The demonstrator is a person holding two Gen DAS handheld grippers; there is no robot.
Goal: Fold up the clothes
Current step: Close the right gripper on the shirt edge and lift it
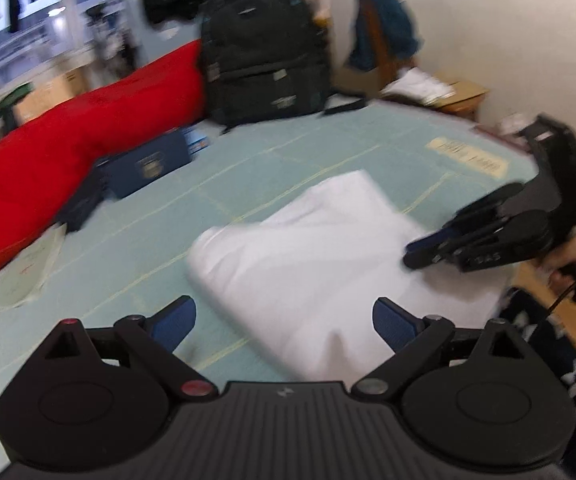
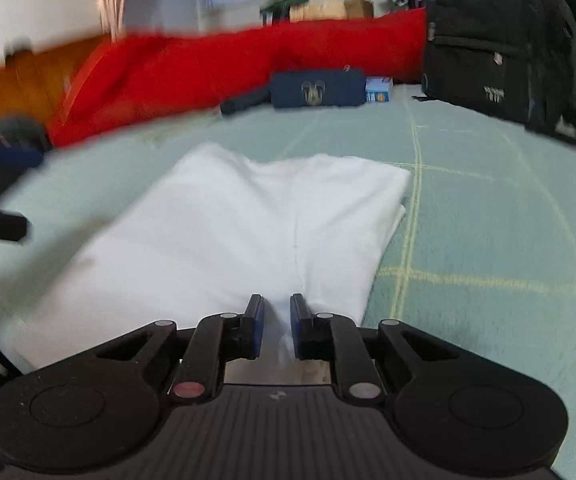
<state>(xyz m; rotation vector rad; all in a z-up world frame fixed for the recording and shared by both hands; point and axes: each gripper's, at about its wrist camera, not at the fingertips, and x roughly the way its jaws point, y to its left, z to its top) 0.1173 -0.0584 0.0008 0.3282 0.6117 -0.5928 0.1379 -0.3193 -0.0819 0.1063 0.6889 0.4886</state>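
Both views we get sit low behind their own fingers, angled down, close over the pale green bedspread (image 1: 328,152). Left wrist view faces the far wall corner; right wrist view faces the red bedding (image 2: 228,64). Shared: white folded cloth (image 1: 308,248), black backpack (image 1: 264,52), navy pouch (image 2: 316,88).

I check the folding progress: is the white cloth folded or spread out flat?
Folded. The white cloth lies as a compact rectangle on the green sheet, with a second layer showing at its far right corner.

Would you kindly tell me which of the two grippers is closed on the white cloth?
The right gripper: it pinches the white cloth, while the left gripper is wide open.
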